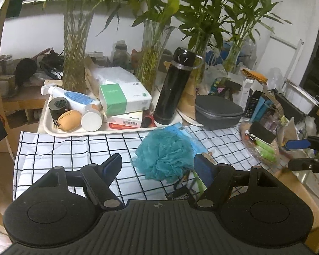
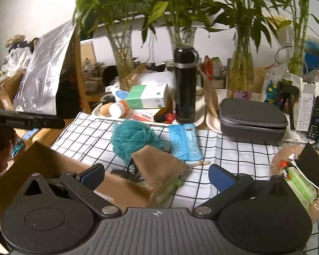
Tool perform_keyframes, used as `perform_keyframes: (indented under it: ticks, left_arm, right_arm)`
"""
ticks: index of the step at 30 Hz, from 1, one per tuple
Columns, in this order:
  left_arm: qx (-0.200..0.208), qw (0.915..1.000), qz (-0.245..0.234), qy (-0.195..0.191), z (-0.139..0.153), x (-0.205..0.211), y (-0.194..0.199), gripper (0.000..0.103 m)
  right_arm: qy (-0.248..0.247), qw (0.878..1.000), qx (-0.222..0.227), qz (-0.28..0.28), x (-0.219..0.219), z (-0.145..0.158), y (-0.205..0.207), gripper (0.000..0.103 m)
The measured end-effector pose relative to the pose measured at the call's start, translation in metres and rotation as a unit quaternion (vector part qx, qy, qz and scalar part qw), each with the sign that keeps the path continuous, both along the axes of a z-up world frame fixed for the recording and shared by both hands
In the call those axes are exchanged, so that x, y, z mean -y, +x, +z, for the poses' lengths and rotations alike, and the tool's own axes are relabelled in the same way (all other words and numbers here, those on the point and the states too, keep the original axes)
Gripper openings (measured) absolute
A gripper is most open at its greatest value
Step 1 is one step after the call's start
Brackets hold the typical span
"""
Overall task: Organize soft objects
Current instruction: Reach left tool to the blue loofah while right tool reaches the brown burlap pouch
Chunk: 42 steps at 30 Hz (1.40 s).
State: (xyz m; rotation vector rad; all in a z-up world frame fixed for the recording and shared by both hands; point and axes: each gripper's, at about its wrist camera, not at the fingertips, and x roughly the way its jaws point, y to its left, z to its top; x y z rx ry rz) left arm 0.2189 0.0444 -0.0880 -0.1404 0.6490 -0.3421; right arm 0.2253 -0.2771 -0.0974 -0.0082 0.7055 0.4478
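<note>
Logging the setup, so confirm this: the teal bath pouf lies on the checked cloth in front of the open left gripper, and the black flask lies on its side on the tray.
One thing is wrong: the black flask stands upright, not on its side, as the left wrist view shows. The rest holds: the teal bath pouf lies on the checked cloth before the open left gripper, and the flask is at the tray.

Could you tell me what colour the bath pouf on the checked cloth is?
Teal blue-green; the bath pouf shows best in the left wrist view.
</note>
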Motion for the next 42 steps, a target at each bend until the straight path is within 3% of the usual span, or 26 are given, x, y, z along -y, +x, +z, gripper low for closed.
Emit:
perform_keyframes:
  ticks: [13, 23, 30, 42]
  left_arm:
    - [-0.025, 0.9996, 0.007, -0.013, -0.019, -0.016, 0.036, 0.074]
    - [-0.041, 0.999, 0.013, -0.011, -0.022, -0.015, 0.043, 0.074]
    - [-0.051, 0.9985, 0.019, -0.002, -0.029, -0.017, 0.048, 0.074]
    - [-0.058, 0.9982, 0.016, 0.002, -0.033, -0.015, 0.055, 0.074]
  right_arm:
    - [-0.039, 0.999, -0.01, -0.005, 0.001, -0.015, 0.045, 0.103]
    - [-0.051, 0.997, -0.052, 0.03, -0.003, -0.035, 0.082, 0.103]
    - [-0.057, 0.991, -0.078, 0.092, -0.022, -0.047, 0.107, 0.103]
    - [-0.09, 0.97, -0.101, 0.2, -0.065, -0.071, 0.139, 0.103]
